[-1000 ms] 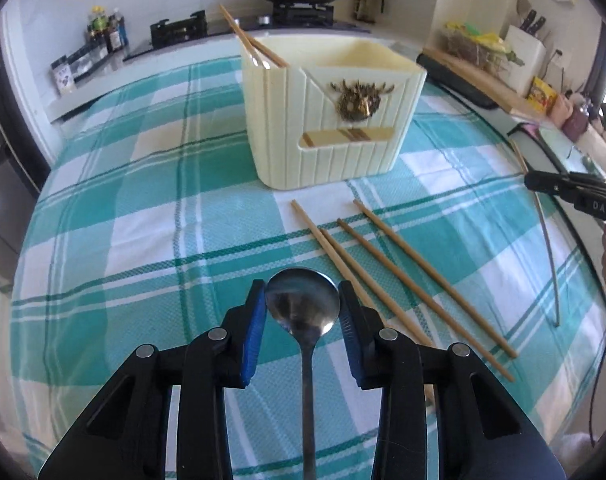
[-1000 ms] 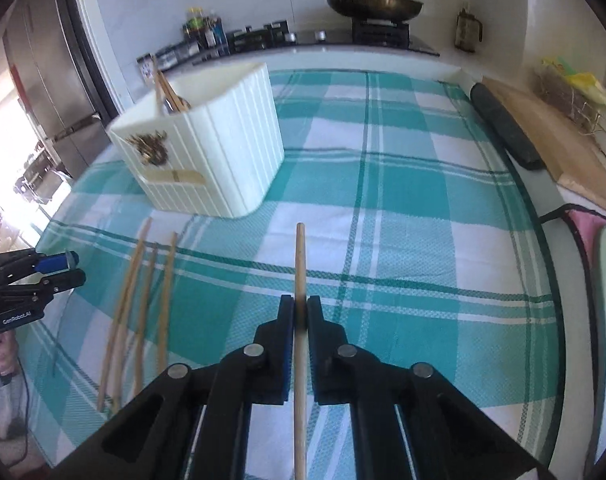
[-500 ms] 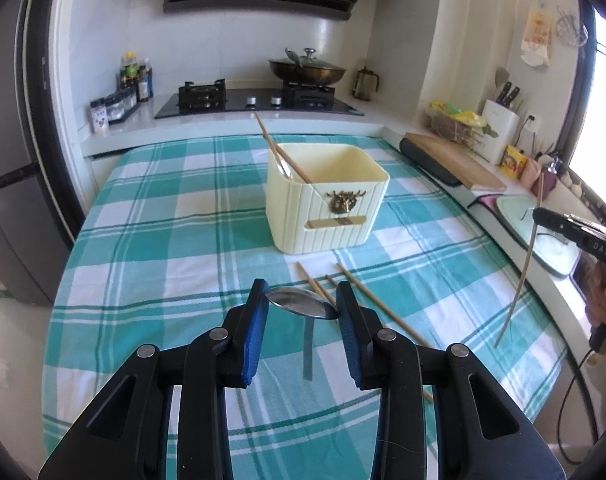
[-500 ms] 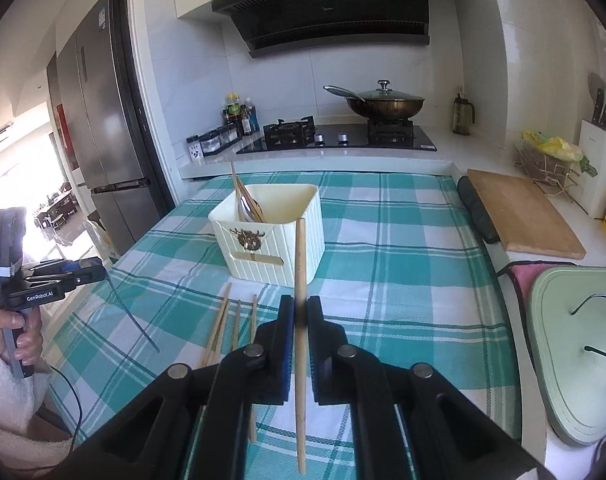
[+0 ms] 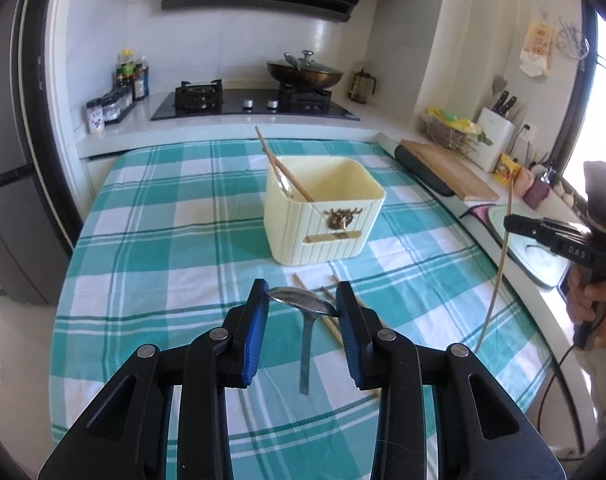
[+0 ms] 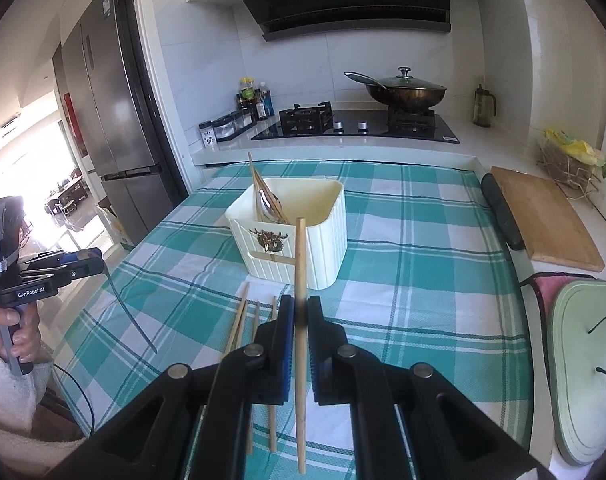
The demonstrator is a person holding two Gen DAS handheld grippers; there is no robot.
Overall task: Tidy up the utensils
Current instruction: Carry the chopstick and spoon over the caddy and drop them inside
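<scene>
Utensil holder [image 5: 323, 216] mid-table on the checked cloth [image 5: 151, 248], loose chopsticks [image 6: 239, 320] before it, stove [image 5: 255, 102] behind.

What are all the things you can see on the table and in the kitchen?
spoon: one, silver, clamped by its bowl in the left gripper
chopstick: one, wooden, clamped in the right gripper
loose chopsticks: several, wooden, on the tablecloth before the bin
bin: one, cream, mid-table, holding chopsticks and a spoon
tablecloth: one, teal and white check
wok: one, dark, lidded, on the stove
cutting board: one, wooden, right counter
fridge: one, steel, left
left gripper: black, blue pads
right gripper: black, blue pads
</scene>
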